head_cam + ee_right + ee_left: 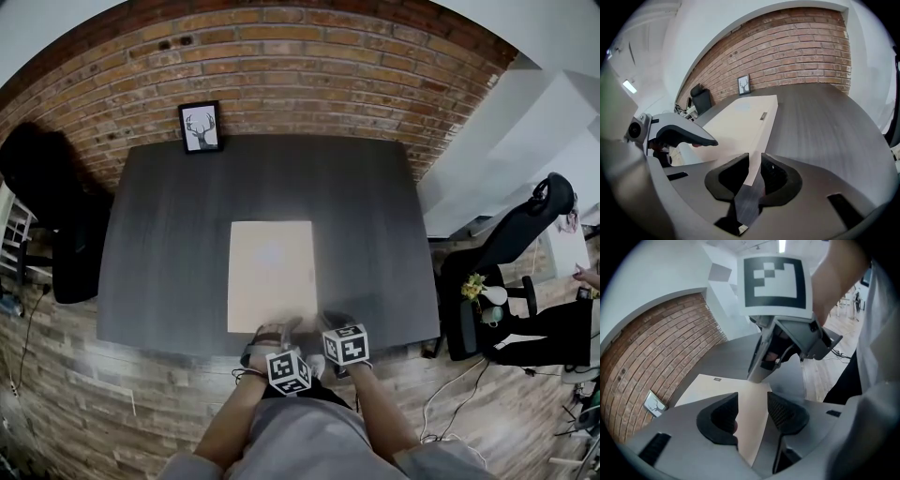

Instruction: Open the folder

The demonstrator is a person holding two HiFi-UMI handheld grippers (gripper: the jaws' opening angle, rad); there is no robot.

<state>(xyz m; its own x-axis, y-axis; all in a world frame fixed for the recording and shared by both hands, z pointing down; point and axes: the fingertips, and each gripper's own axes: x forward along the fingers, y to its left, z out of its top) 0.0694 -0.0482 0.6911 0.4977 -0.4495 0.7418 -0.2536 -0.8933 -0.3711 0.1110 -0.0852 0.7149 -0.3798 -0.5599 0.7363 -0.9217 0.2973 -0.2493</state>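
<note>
A cream folder (272,272) lies flat and closed on the dark table (159,244), its near edge by the table's front. Both grippers are at that near edge. My left gripper (279,332) is open, and in the left gripper view (752,411) its jaws straddle the folder's near part (717,390) without pressing it. My right gripper (328,321) stands at the folder's near right corner. In the right gripper view (755,161) its jaws are a narrow gap apart, with the folder's right edge (761,126) showing in the gap. Its fingertip (758,376) touches the folder.
A framed deer picture (201,127) stands at the table's far left edge against the brick wall. A black chair (56,216) is left of the table and an office chair (516,244) to its right. A person's arms reach in from below.
</note>
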